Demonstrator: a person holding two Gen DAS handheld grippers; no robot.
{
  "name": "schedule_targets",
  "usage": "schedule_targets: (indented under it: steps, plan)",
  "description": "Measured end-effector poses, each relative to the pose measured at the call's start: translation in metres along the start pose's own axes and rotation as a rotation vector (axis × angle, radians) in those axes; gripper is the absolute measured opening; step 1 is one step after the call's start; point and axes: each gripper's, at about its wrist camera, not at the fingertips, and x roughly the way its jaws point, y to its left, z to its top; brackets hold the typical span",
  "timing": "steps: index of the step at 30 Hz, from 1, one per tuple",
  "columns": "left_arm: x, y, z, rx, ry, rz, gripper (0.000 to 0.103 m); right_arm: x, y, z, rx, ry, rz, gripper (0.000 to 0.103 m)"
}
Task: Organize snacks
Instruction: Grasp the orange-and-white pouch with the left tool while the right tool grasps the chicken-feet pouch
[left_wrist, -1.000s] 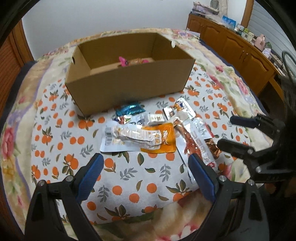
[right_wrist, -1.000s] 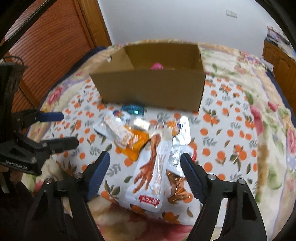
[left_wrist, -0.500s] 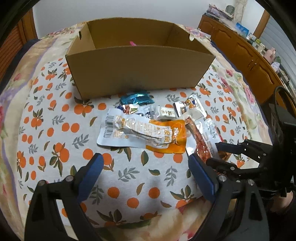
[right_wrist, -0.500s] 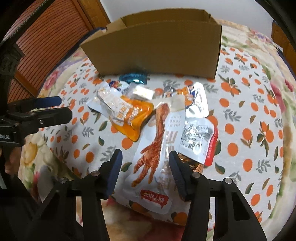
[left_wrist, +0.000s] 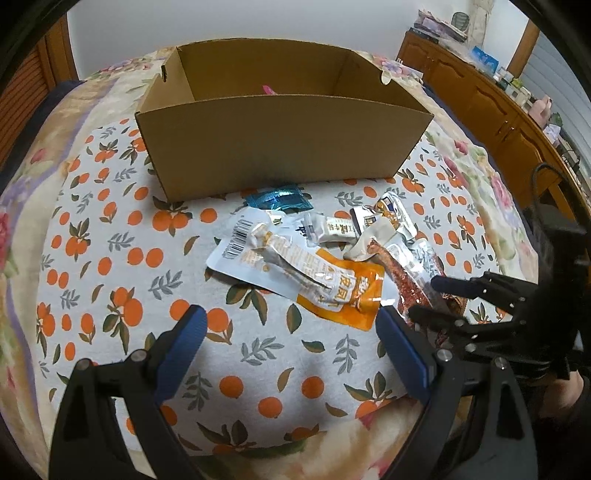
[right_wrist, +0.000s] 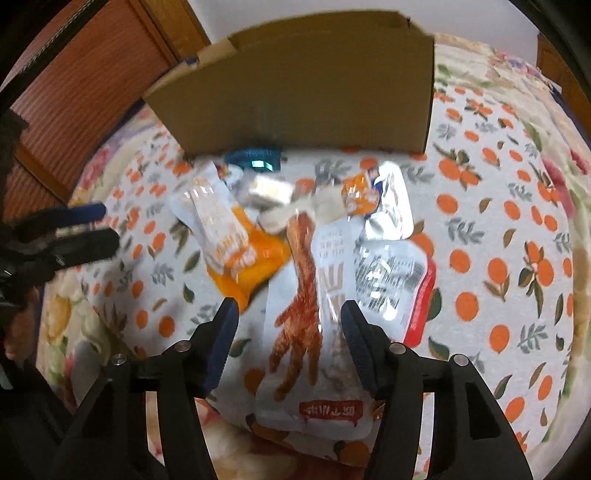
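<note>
1. We hold our left tool (left_wrist: 291, 325) low over the bed's orange-and-leaf printed cloth (left_wrist: 110, 258), its blue-padded fingers spread wide with only bare cloth between them.
2. Our right tool (right_wrist: 290, 314) points down at the long white plastic packet printed with a red-brown chicken foot (right_wrist: 310, 314); its jaws are opening, and the packet lies between the pads, which do not press on it.
3. The snacks lie in a loose heap on the cloth, just in front of the open brown cardboard box (left_wrist: 280, 147).
4. An orange-and-white foil pouch with a barcode (left_wrist: 295, 273) lies left of the chicken-foot packet, partly overlapped by it.
5. A small teal foil sachet (left_wrist: 279, 199) lies nearest the box wall, close to touching it.
6. A silver packet with a red edge (right_wrist: 395, 284) lies right of the chicken-foot packet, against its side.
7. Inside the box, only a pink tip (left_wrist: 267, 89) of something shows above the front wall.
8. A wooden sideboard (left_wrist: 480, 96) runs along the wall at the right.
</note>
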Motion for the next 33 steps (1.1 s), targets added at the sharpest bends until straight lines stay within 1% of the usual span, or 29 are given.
schedule_targets:
  steps: [1, 2, 4, 7, 10, 14, 16, 19, 21, 22, 24, 33]
  plan:
    - [0.0, 0.0, 0.0, -0.001, -0.002, -0.003, 0.093, -0.003, -0.001, 0.002, 0.008, -0.01, 0.002, 0.064]
    - [0.0, 0.0, 0.0, -0.001, -0.003, -0.004, 0.093, -0.004, -0.002, 0.002, 0.011, -0.014, 0.0, 0.066]
    - [0.001, -0.001, 0.001, 0.001, -0.003, -0.003, 0.093, -0.001, -0.004, 0.003, 0.011, -0.006, -0.01, 0.066]
    - [0.001, -0.001, 0.001, -0.002, -0.002, -0.003, 0.093, 0.008, -0.006, 0.002, 0.003, 0.029, -0.041, 0.066]
    - [0.006, 0.002, 0.001, -0.017, 0.005, 0.006, 0.093, 0.014, -0.007, 0.002, -0.011, 0.045, -0.046, 0.066]
    - [0.013, 0.006, 0.003, -0.04, 0.014, 0.015, 0.093, 0.023, -0.002, 0.003, -0.044, 0.068, -0.032, 0.069]
    - [0.016, 0.008, 0.003, -0.05, 0.019, 0.017, 0.093, 0.026, 0.003, 0.004, -0.078, 0.072, -0.044, 0.073]
    - [0.02, 0.01, 0.003, -0.055, 0.026, 0.022, 0.093, 0.029, 0.008, 0.003, -0.116, 0.075, -0.069, 0.074]
    - [0.023, 0.009, 0.004, -0.056, 0.029, 0.028, 0.093, 0.029, 0.01, 0.002, -0.137, 0.072, -0.103, 0.053]
    - [0.025, 0.009, 0.004, -0.057, 0.031, 0.03, 0.093, 0.028, 0.009, 0.002, -0.146, 0.071, -0.12, 0.037]
    - [0.029, 0.008, 0.005, -0.061, 0.036, 0.032, 0.093, 0.028, 0.004, 0.004, -0.101, 0.084, -0.079, 0.036]
    - [0.053, 0.006, 0.014, -0.158, 0.025, 0.02, 0.093, 0.026, 0.004, 0.004, -0.106, 0.08, -0.086, 0.037]
